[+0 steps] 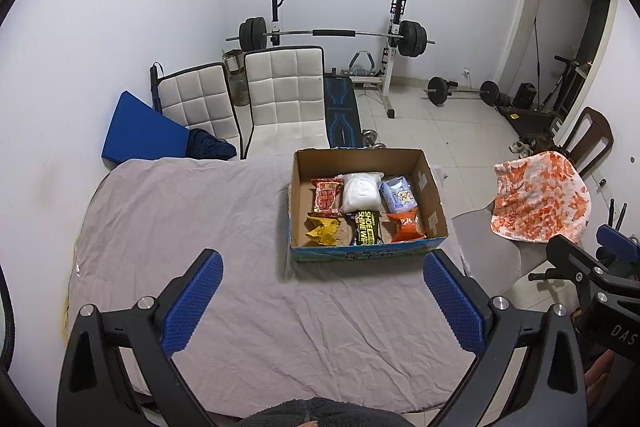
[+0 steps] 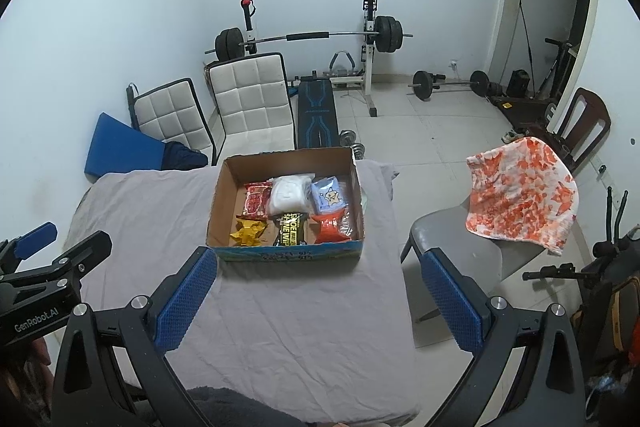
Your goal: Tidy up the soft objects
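Note:
An open cardboard box stands on a table covered with a grey cloth. Inside lie several soft packets: a red one, a white bag, a light blue pack, a yellow packet, a black shoe-wipes pack and an orange packet. My left gripper is open and empty above the cloth, in front of the box. My right gripper is open and empty, near the box's front right.
An orange-and-white towel hangs over a grey chair to the right of the table. Two white padded chairs, a blue mat and a barbell rack stand behind.

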Demonstrator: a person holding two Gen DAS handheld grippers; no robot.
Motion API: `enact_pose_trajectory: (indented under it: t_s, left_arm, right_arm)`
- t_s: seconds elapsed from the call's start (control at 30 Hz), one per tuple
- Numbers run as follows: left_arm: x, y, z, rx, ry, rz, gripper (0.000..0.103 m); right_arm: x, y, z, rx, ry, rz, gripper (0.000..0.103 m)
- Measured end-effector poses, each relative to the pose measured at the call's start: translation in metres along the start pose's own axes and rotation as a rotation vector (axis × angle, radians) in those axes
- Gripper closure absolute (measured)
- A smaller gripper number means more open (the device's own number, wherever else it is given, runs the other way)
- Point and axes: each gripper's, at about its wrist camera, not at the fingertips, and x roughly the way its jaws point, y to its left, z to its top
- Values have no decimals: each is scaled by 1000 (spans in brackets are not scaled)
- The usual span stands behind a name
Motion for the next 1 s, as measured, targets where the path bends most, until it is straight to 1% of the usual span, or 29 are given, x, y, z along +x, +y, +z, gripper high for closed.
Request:
enact_pose_trajectory:
  t_s: [0.47, 1.0]
  left_arm:
    - [-5, -1, -2, -1, -9, -1, 0]
    - [-13, 3, -7, -3, -16, -16, 0]
  right_arm:
    - [-6, -4, -8, 8, -6, -5, 0]
    - [-13, 2, -14, 24, -15, -18, 0]
